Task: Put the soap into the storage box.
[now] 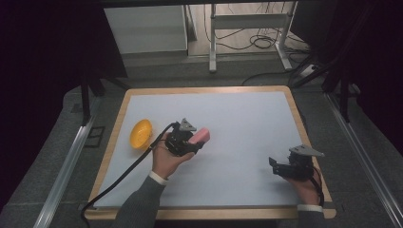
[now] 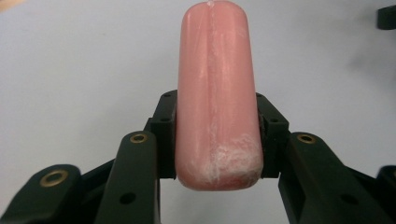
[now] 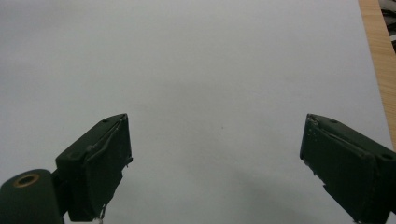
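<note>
A pink sausage-shaped piece (image 2: 216,93) stands between the jaws of my left gripper (image 2: 217,135), which is shut on its lower end. From above, the pink piece (image 1: 200,136) sticks out to the right of the left gripper (image 1: 196,141), left of the table's middle and raised off the mat. My right gripper (image 1: 273,164) rests near the front right of the mat. Its jaws stand wide apart in the right gripper view, where the right gripper (image 3: 215,158) has only bare mat between its fingers.
A yellow bowl (image 1: 140,133) sits on the left side of the pale mat (image 1: 237,114). The mat lies on a wooden table (image 1: 298,118). A black cable (image 1: 123,173) trails from the left gripper toward the front left corner.
</note>
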A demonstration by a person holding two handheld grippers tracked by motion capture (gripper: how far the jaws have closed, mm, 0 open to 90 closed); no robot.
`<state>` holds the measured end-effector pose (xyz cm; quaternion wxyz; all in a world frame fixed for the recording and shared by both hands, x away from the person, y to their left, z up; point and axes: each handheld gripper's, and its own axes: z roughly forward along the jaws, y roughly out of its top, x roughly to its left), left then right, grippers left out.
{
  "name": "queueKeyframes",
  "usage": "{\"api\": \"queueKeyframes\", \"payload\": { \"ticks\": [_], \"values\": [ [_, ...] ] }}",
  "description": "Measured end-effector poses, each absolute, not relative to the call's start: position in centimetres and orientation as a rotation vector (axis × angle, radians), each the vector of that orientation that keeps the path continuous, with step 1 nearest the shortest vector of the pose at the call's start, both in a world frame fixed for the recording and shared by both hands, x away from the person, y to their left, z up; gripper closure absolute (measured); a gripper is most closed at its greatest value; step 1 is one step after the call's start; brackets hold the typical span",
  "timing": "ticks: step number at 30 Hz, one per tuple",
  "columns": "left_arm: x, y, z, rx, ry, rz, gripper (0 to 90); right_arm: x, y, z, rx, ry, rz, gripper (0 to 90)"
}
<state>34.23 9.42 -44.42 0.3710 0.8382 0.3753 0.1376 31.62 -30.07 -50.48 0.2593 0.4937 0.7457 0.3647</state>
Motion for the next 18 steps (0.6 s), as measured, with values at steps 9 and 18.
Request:
{"api": "queueKeyframes", "payload": {
  "ticks": [9, 18],
  "values": [
    [33.7, 12.5, -44.3, 2.092, 1.018, 0.375, 60.3, 31.6, -30.1, -50.4, 1.336, 2.017, 0.988, 8.6],
    [33.6, 14.8, -44.6, 2.07, 1.072, 0.386, 60.3, 31.6, -30.1, -50.4, 1.335, 2.015, 0.988, 8.6]
  ]
}}
